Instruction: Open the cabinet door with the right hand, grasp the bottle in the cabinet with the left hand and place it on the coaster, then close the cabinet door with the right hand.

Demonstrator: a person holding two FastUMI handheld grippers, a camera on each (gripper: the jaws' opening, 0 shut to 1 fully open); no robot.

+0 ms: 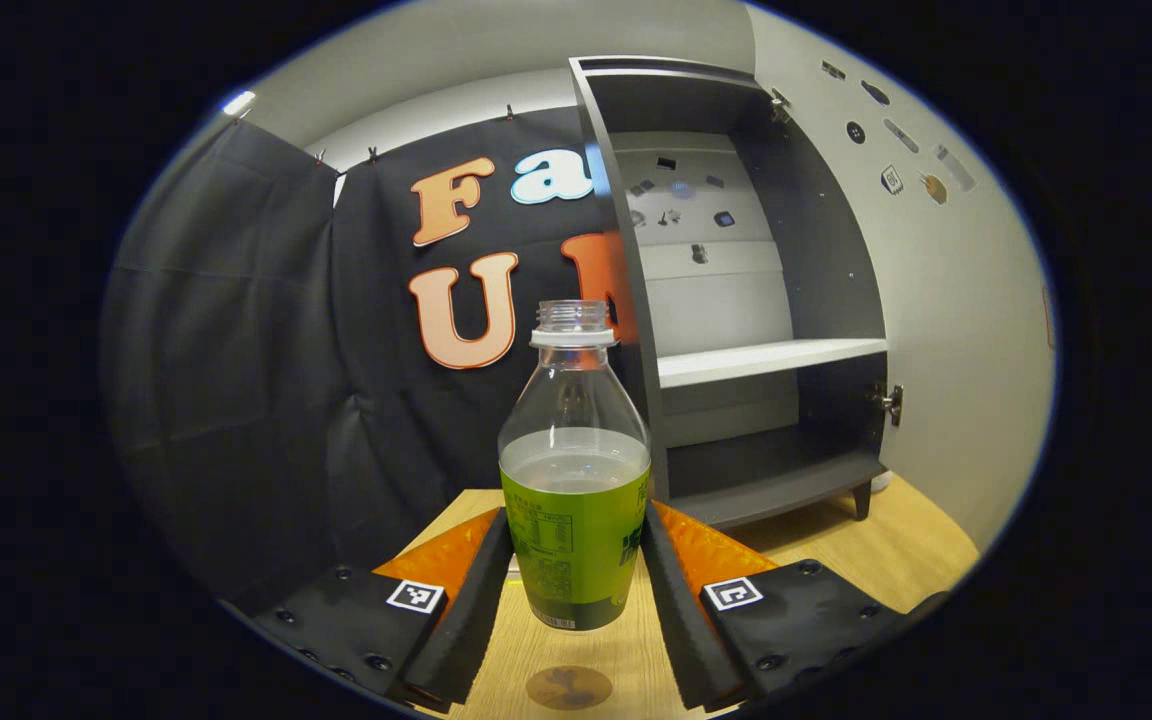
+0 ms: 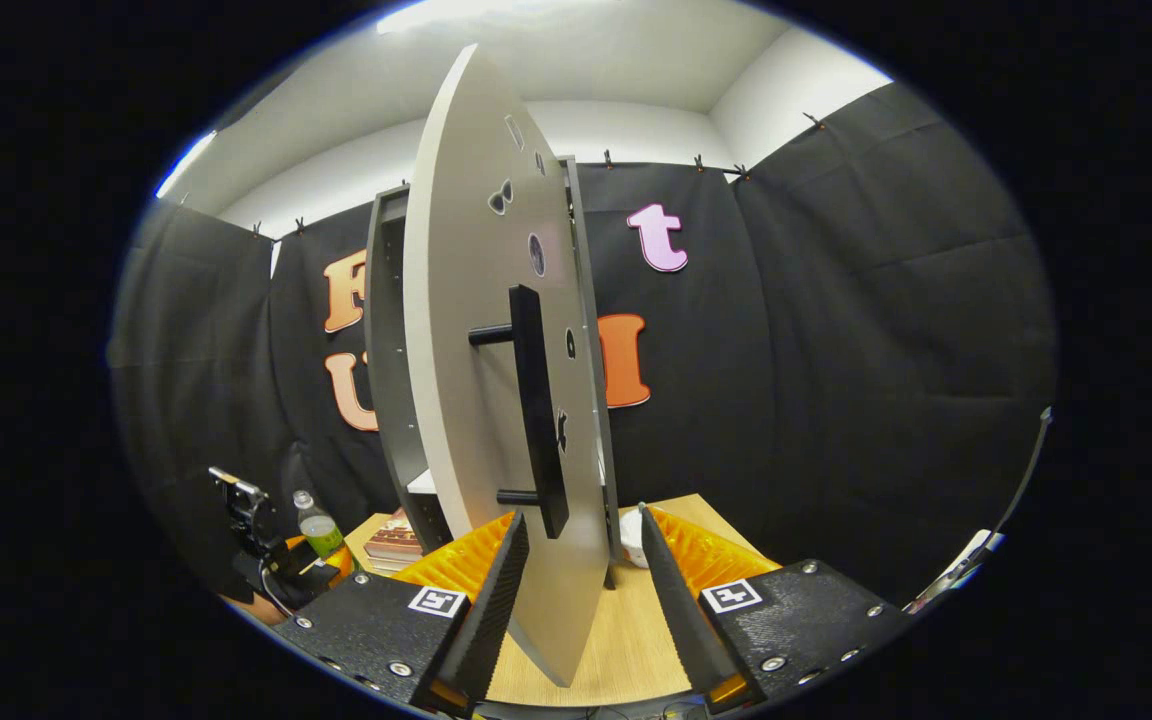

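Left fingers (image 1: pixel 576 575) clamp bottle (image 1: pixel 576 470) above table (image 1: pixel 626 650) | right fingers (image 2: pixel 576 590) wide, straddling cabinet door (image 2: pixel 496 400)

Bottle (image 1: pixel 574 470): clear plastic, uncapped, green label, part-filled, upright, above the wooden table. Coaster (image 1: pixel 568 687): brown disc lying flat directly below bottle. Cabinet (image 1: pixel 766 300): grey, white shelf. Door (image 2: pixel 496 400): open, black bar handle (image 2: pixel 536 410)

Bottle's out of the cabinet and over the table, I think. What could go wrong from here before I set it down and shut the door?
The bottle has no cap and is about half full, so tilting it could spill. The coaster lies nearer than the bottle's base, so lowering now might miss it. The cabinet door stands between the right gripper's open fingers; a careless swing may slam it.
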